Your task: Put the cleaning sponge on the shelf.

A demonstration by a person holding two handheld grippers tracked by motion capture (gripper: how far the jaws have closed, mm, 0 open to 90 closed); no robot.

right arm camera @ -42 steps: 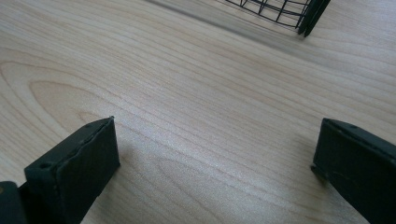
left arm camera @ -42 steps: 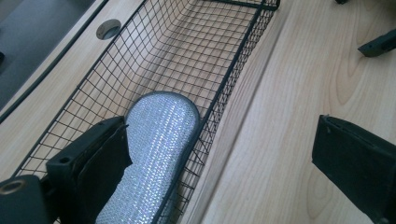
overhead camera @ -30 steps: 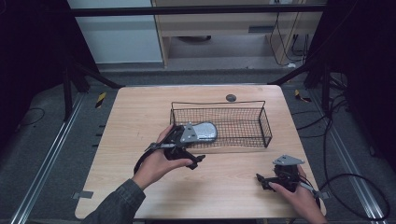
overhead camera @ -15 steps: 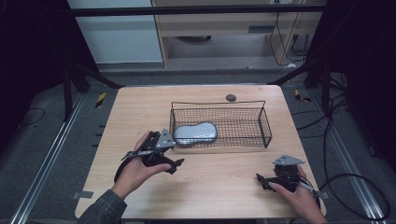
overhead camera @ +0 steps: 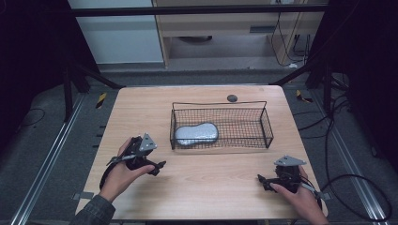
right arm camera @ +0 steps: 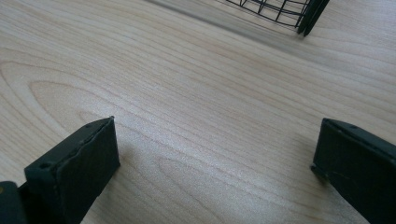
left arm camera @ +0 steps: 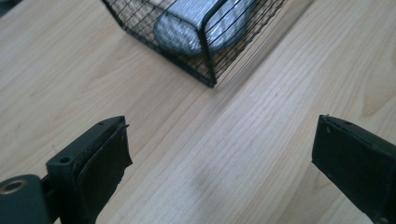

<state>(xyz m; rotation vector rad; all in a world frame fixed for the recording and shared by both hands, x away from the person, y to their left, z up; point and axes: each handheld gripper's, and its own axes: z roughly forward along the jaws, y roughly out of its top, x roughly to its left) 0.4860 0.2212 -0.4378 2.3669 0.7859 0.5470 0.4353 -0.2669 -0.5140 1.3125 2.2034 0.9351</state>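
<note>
Both grippers sit on the table with jaws wide apart, empty: left gripper near the basket, pouch inside it, right gripper well apart.

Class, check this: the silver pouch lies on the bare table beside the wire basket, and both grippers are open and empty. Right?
Not quite. The silver pouch lies inside the wire basket, at its left end, as the high view shows. Both the left gripper and right gripper are open and empty.

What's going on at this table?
A person sits at a wooden table, a two-jaw gripper in each hand. A silvery padded pouch lies in the left end of a black wire basket. The left gripper and the right gripper are both open and empty, low over bare wood.
</note>
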